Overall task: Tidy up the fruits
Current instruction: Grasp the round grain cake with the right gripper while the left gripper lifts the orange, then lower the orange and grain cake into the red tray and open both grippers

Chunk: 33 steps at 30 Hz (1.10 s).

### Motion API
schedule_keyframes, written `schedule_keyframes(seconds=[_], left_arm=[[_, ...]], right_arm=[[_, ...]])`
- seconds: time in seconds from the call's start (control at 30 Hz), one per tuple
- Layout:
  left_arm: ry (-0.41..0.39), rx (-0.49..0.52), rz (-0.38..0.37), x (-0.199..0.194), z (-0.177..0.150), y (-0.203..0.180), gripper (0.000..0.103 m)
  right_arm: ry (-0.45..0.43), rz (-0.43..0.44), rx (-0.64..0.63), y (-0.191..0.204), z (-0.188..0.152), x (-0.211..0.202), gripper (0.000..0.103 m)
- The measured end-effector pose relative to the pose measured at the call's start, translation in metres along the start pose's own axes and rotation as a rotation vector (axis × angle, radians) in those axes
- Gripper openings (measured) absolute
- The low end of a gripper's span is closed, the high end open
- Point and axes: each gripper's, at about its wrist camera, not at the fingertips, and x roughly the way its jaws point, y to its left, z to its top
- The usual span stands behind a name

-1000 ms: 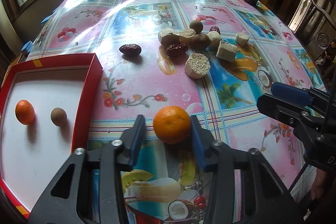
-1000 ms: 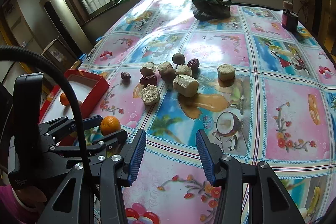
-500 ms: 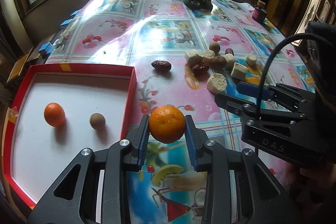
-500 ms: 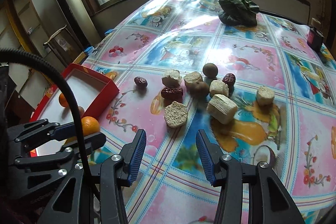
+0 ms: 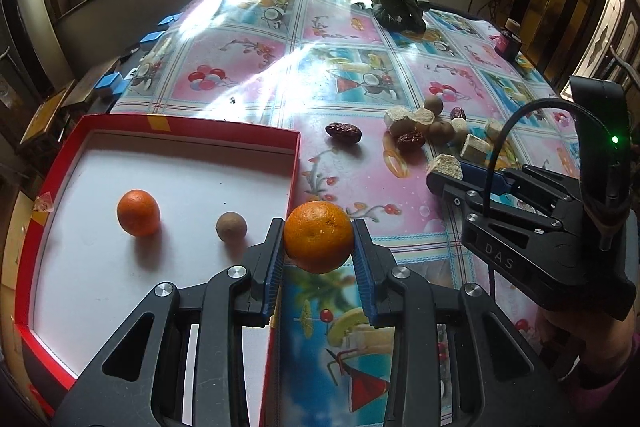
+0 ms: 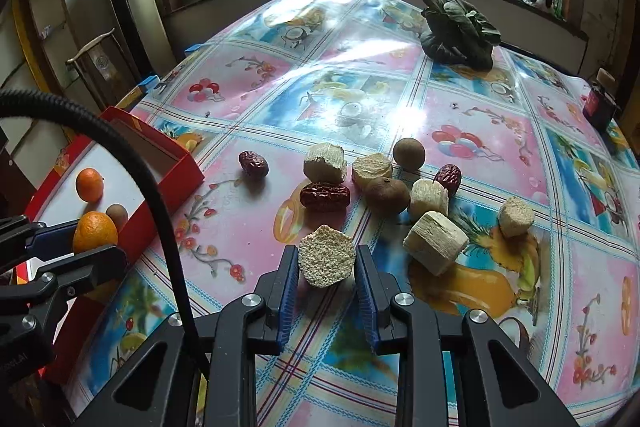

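Note:
My left gripper (image 5: 319,247) is shut on an orange (image 5: 319,235) and holds it in the air over the right wall of the red tray (image 5: 224,131). The tray holds another orange (image 5: 138,212) and a small brown fruit (image 5: 231,225). My right gripper (image 6: 327,275) is open, with its fingers on either side of a pale cut chunk (image 6: 327,259) that lies on the table. Red dates (image 6: 325,195), brown round fruits (image 6: 387,195) and more pale chunks (image 6: 435,242) lie in a cluster beyond it. The held orange also shows in the right wrist view (image 6: 95,231).
A flowered plastic tablecloth (image 6: 480,131) covers the table. A bunch of dark leafy greens (image 6: 460,31) lies at the far end. A small dark jar (image 6: 599,103) stands at the far right edge. A single date (image 5: 343,133) lies apart, near the tray.
My left gripper has closed on the orange, lifted it and carried it left to the tray's wall. My right gripper has moved forward and now brackets the pale chunk.

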Motion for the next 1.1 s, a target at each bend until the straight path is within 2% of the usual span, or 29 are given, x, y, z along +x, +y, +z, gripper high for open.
schedule_keyframes(seconds=[0.5, 1.1], left_arm=[[-0.047, -0.076, 0.066, -0.029, -0.008, 0.045, 0.032], [-0.048, -0.178, 0.149, -0.04, -0.028, 0.114, 0.032]], right_arm=[[-0.068, 0.021, -0.048, 0.046, 0.006, -0.039, 0.027], [-0.079, 0.095, -0.17, 0.118, 0.014, -0.045, 0.027]])
